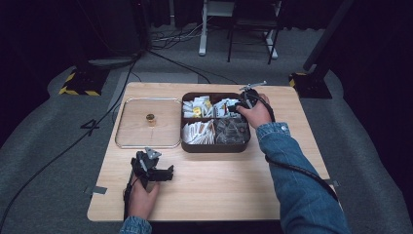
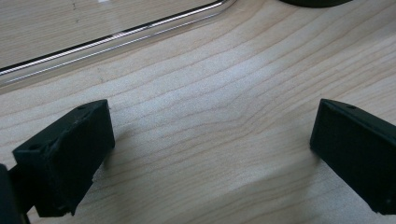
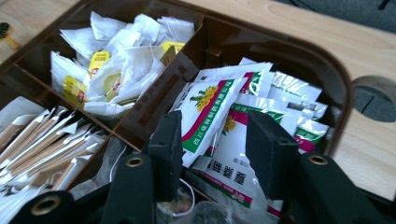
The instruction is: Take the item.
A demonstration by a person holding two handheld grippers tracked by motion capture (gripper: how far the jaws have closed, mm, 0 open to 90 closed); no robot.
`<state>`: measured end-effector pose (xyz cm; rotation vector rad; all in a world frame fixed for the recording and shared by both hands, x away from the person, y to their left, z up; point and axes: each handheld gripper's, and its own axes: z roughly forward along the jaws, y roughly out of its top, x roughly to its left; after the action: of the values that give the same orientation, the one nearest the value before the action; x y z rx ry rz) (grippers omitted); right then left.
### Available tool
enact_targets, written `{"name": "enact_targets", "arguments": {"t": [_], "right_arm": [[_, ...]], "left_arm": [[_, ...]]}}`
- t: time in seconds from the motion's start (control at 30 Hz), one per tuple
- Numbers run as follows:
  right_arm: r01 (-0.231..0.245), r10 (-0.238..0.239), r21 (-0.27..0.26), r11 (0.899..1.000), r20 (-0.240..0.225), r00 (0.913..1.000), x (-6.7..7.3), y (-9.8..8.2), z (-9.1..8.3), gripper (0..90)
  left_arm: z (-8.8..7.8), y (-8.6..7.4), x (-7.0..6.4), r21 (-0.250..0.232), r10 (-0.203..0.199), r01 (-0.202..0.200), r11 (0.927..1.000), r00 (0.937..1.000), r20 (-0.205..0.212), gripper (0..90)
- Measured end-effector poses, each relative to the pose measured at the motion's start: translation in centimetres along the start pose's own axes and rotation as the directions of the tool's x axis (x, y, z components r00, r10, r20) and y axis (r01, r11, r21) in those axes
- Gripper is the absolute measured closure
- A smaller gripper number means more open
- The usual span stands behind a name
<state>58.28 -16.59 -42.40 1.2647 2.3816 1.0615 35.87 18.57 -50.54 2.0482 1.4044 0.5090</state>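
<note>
High view, pale wood table [image 1: 219,190], grey carpet [image 1: 44,126], dark curtained room

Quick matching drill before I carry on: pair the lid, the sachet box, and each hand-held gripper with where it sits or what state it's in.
Things:
1. clear lid
2. brown divided box
3. left hand-held gripper
4. right hand-held gripper

States:
A. jaws wide apart above bare wood
B. flat on the table, left of the box
C. jaws around white sachets in a far compartment
D. four compartments of packets

Pairs: 1-B, 2-D, 3-A, 4-C
</note>
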Motion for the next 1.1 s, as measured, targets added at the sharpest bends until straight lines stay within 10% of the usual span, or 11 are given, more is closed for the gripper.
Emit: {"name": "enact_targets", "arguments": {"t": [0.27,0.9,1.1], "right_arm": [[-0.094,0.094,0.023,0.995,0.007,0.9955,0.5,0.2,1.4,64.4],[-0.066,0.065,0.044,0.997,0.029,0.9975,3.3,0.9,4.6,64.1],[-0.078,0.076,0.047,0.996,0.051,0.9958,3.6,1.2,4.5,86.0]], "left_arm": [[0.0,0.0,-0.1,-0.001,-0.003,0.003,1.0,1.0,-0.002,0.4],[-0.1,-0.1,-0.2,-0.002,-0.009,0.009,1.0,0.9999,-0.005,0.5],[-0.1,-0.1,-0.2,-0.004,-0.011,0.011,0.9999,0.9999,-0.005,0.5]]}}
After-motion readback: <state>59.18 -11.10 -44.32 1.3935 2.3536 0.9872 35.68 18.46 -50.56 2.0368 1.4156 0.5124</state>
